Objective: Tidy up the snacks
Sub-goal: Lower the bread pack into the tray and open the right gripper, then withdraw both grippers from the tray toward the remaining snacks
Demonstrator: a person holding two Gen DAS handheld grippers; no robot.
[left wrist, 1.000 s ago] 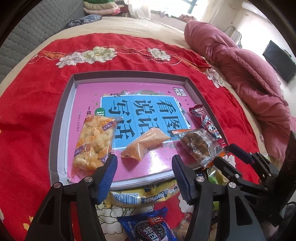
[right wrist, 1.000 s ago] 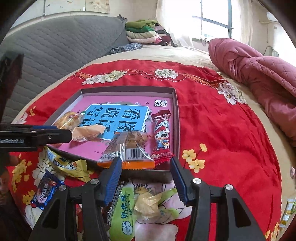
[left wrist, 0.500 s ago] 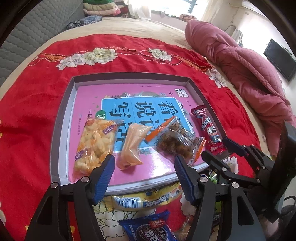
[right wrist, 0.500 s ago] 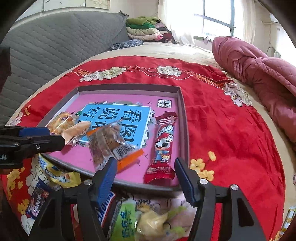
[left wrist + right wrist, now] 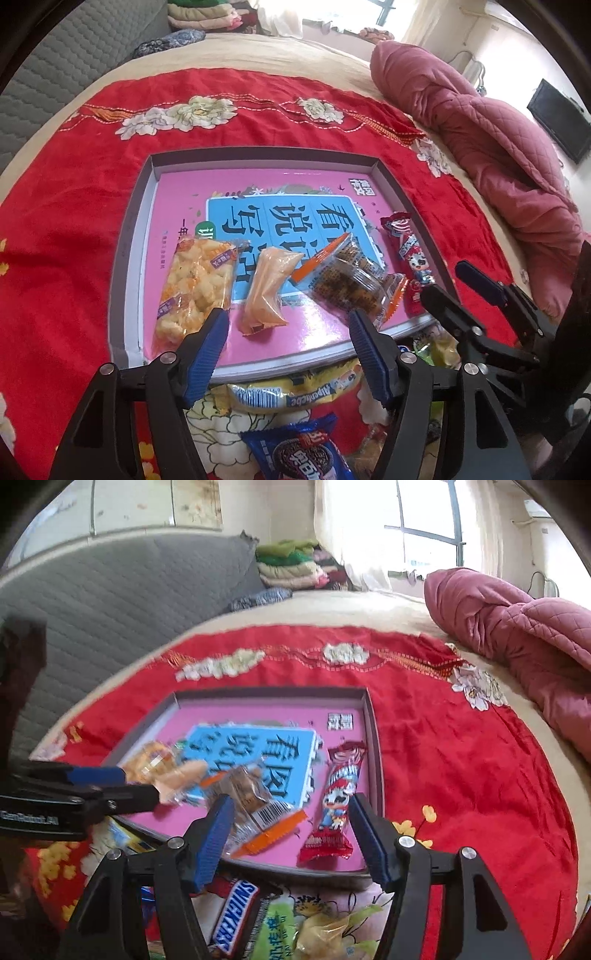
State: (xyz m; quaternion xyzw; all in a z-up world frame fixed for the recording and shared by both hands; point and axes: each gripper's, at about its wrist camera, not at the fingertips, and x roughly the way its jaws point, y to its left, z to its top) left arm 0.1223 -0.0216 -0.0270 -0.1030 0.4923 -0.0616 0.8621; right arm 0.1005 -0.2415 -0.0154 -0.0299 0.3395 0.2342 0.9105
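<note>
A grey-rimmed tray with a pink book cover inside lies on the red cloth. In it lie a yellow puffed-snack packet, an orange pouch, a brown cake in a clear wrapper and a red cartoon packet. My left gripper hovers at the tray's near edge, its jaws opening with nothing between them. My right gripper stands over the near right corner, jaws also opening. The cake and red packet lie free beyond its pads.
Loose snacks lie on the cloth in front of the tray: a yellow Alpenliebe packet, a blue Oreo pack, a Snickers bar and a green packet. A pink quilt is bunched at the right, a grey headboard behind.
The cake packet slid from the tray's near right edge further in, beside the orange pouch, which swung upright. Both grippers' jaws spread wider, and the right one drew back a little.
</note>
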